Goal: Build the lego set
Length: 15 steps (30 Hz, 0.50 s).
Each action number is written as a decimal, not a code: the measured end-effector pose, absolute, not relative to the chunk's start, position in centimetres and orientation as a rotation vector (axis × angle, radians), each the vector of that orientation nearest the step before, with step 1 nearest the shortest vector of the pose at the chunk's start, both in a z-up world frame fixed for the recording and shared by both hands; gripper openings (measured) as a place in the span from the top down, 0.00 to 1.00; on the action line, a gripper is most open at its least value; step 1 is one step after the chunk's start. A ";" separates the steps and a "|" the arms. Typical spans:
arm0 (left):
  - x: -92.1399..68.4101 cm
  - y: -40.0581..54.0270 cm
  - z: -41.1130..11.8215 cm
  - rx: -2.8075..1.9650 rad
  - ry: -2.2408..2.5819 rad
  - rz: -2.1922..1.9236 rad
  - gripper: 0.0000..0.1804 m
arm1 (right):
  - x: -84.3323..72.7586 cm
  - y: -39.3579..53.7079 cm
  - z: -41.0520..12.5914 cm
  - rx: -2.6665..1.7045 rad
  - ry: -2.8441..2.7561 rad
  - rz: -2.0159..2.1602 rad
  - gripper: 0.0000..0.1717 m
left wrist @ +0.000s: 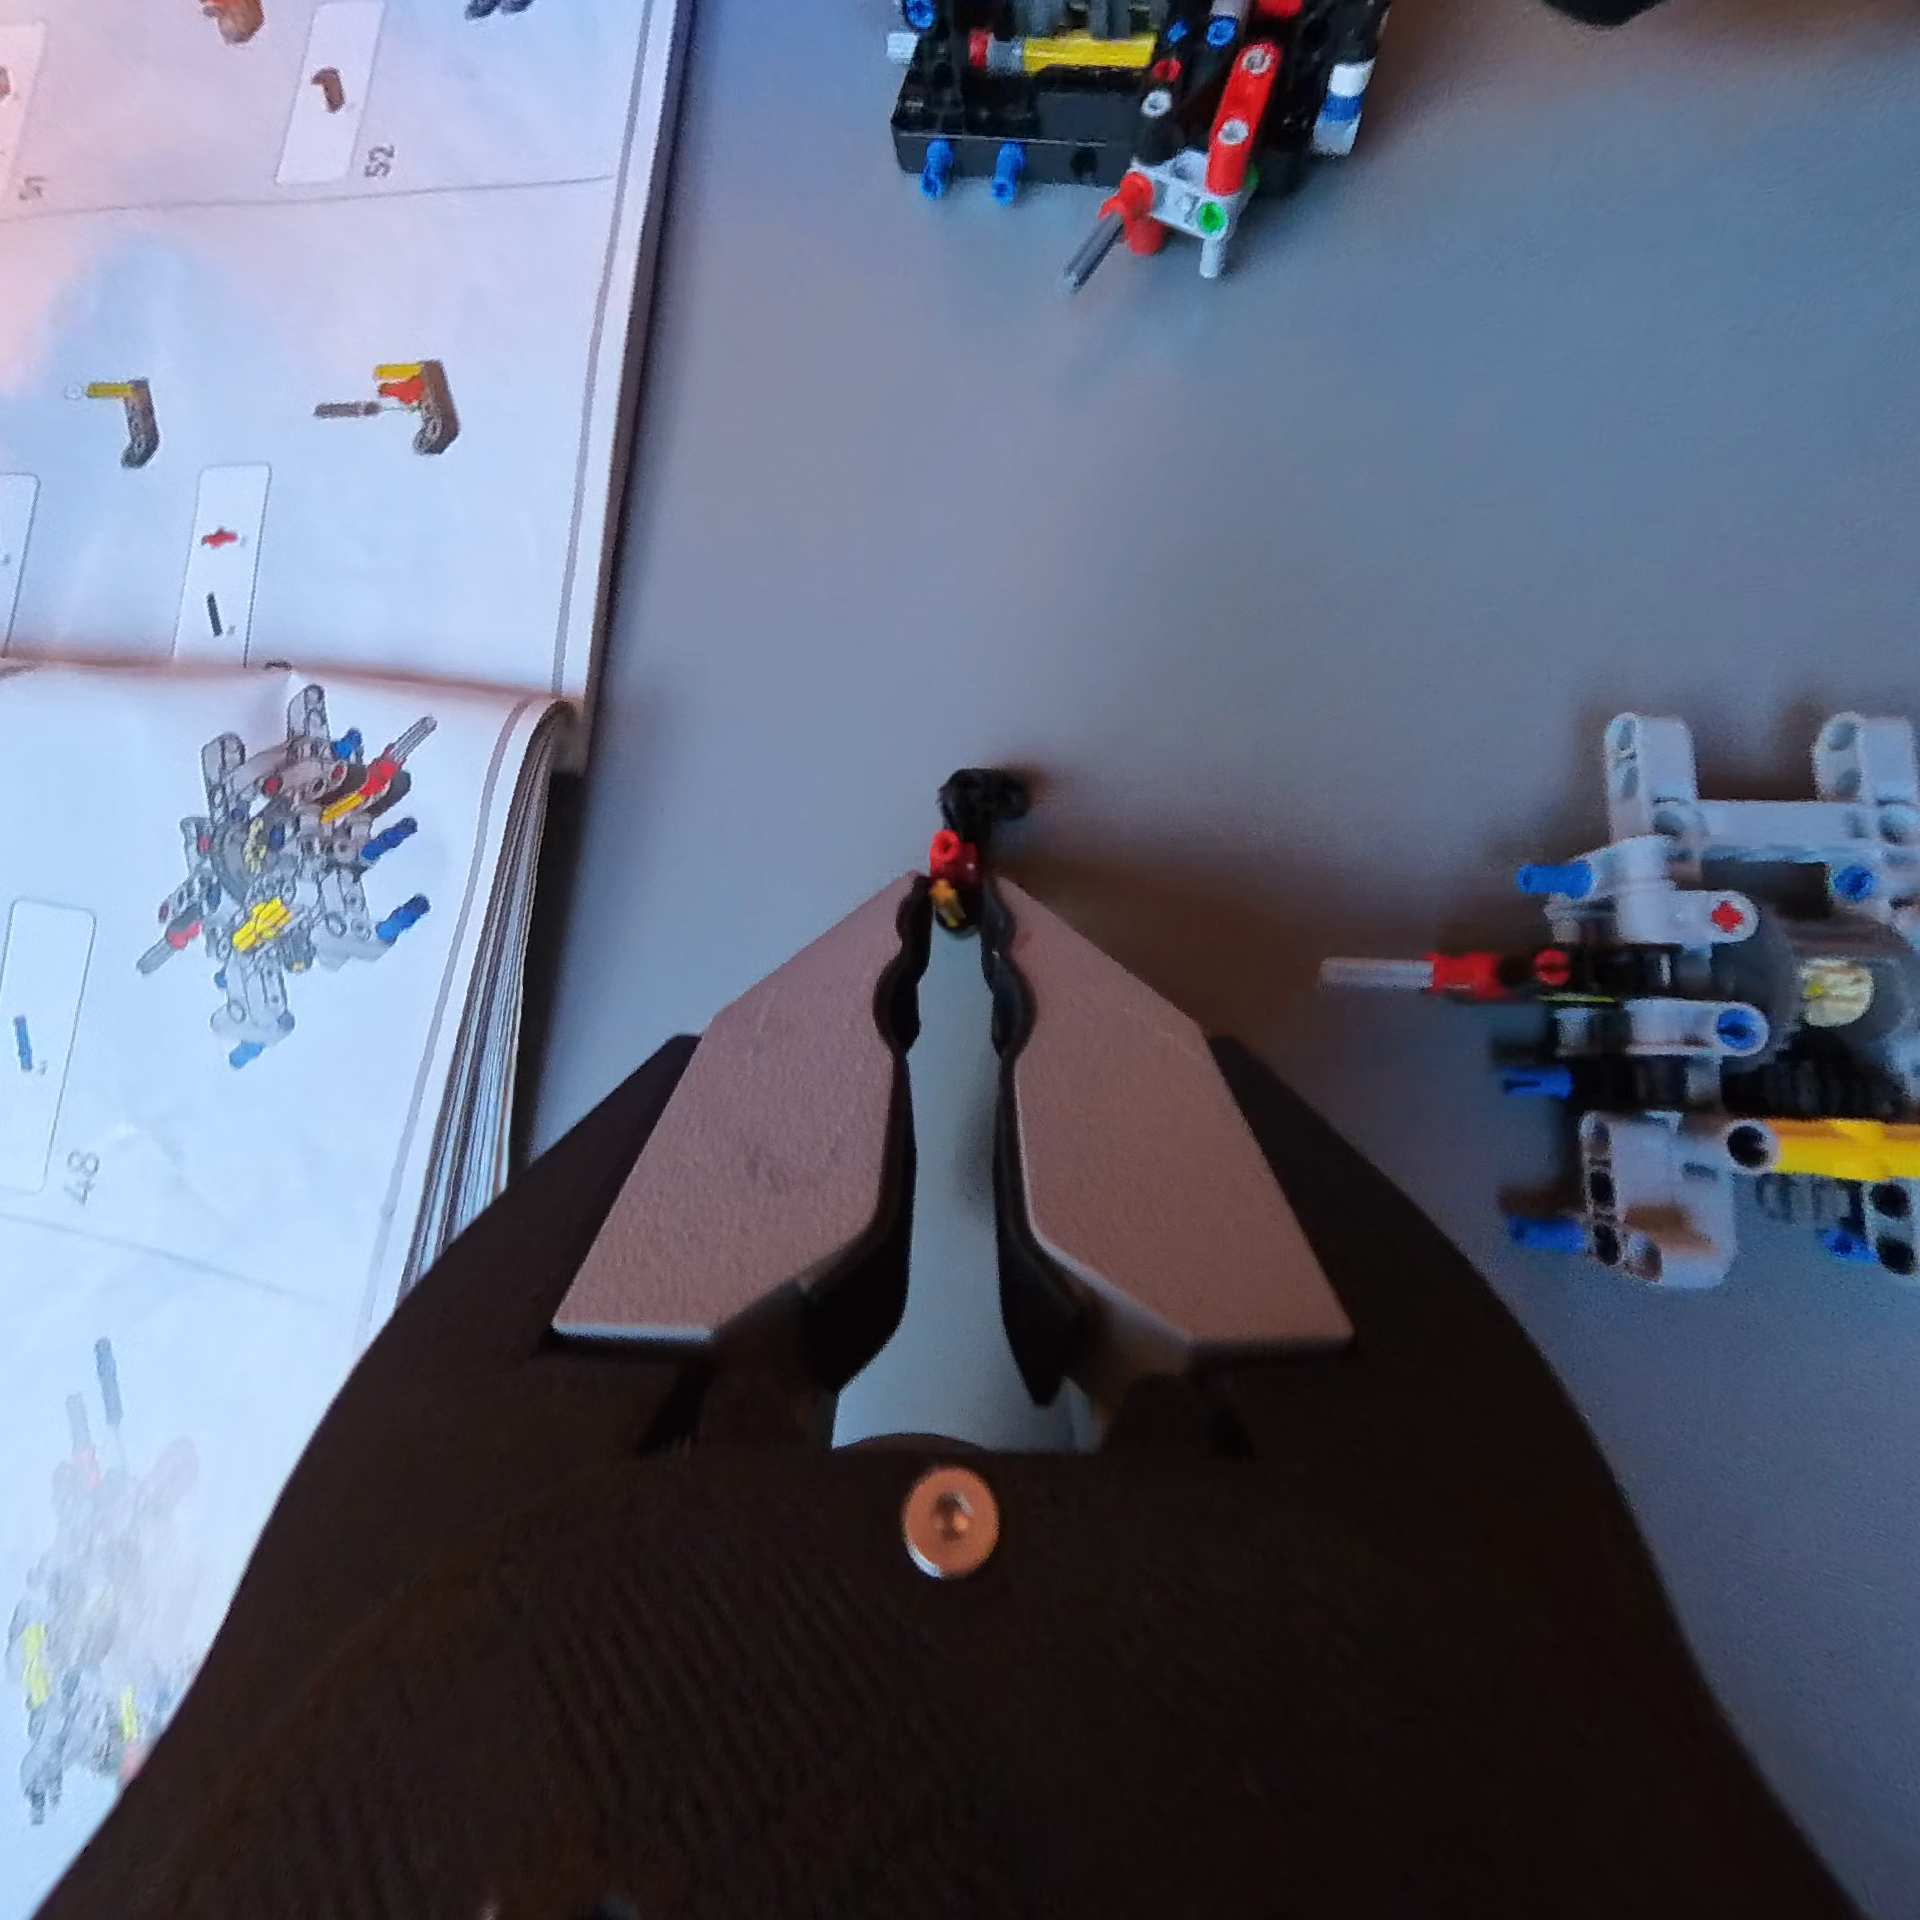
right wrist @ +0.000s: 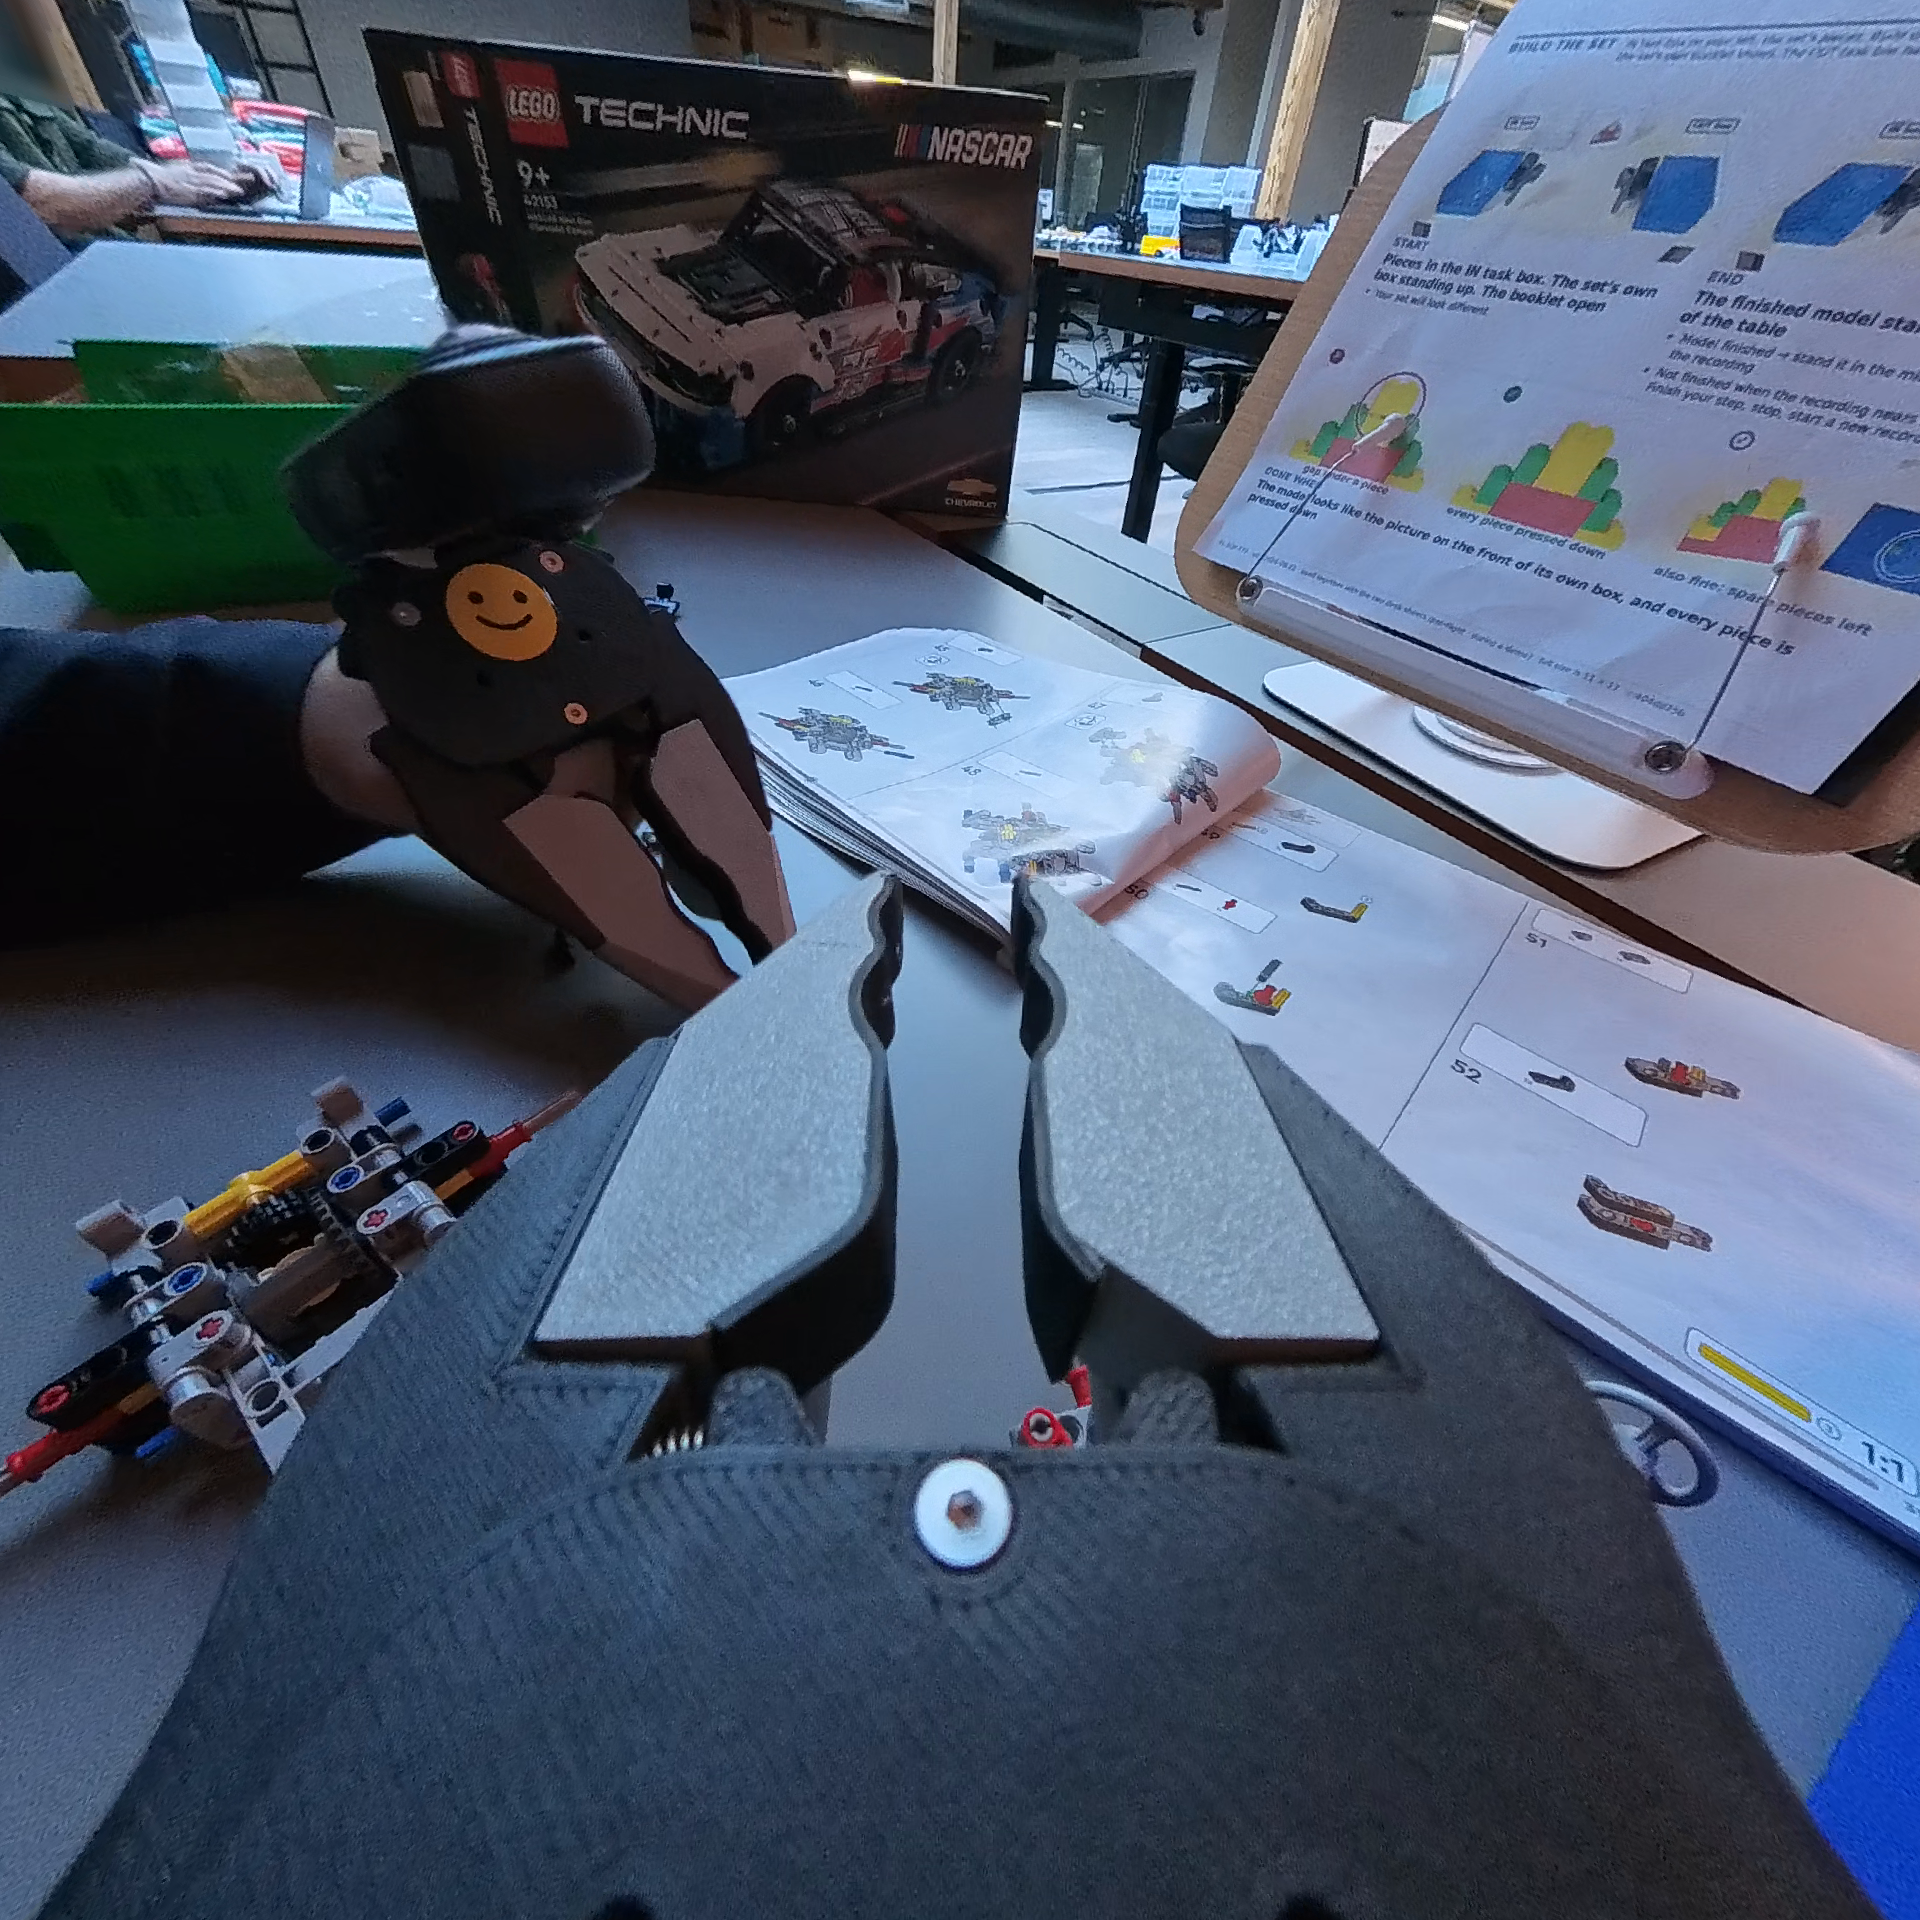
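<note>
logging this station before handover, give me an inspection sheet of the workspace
surface: grey table, bare in the middle
job's things: small black, red and yellow brick piece; grey sub-assembly; black sub-assembly; open instruction booklet
clutter: set box, green bin, sheet on a stand
grippers: left hand-held gripper closed on the small piece; right hand-held gripper open, empty
cables: nothing seen
surroundings: other desks, a person's arm far left

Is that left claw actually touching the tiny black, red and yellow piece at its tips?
Touching. The left wrist view shows the left gripper with both fingertips closed against the small piece, no gap visible.
</note>
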State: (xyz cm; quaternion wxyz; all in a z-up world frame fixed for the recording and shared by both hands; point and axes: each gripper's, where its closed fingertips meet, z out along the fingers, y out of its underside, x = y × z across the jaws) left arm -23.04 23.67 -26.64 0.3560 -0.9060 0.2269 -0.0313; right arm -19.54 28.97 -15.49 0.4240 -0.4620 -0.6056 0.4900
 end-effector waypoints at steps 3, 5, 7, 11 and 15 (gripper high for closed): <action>-23.3 23.5 -26.7 -2.348 0.573 -0.108 0.97 | -19.5 29.1 -15.7 -1.164 -1.521 1.232 0.90; -23.4 23.4 -26.7 -2.345 0.579 -0.104 0.97 | -19.5 29.2 -15.6 -1.168 -1.517 1.239 0.90; -23.5 23.3 -26.7 -2.348 0.582 -0.095 0.97 | -19.4 29.3 -15.6 -1.170 -1.514 1.240 0.90; -23.7 23.2 -26.7 -2.350 0.588 -0.090 0.97 | -19.3 29.4 -15.3 -1.166 -1.502 1.240 0.90; -24.8 22.8 -26.7 -2.373 0.584 -0.069 0.97 | -19.3 29.5 -15.3 -1.168 -1.501 1.241 0.90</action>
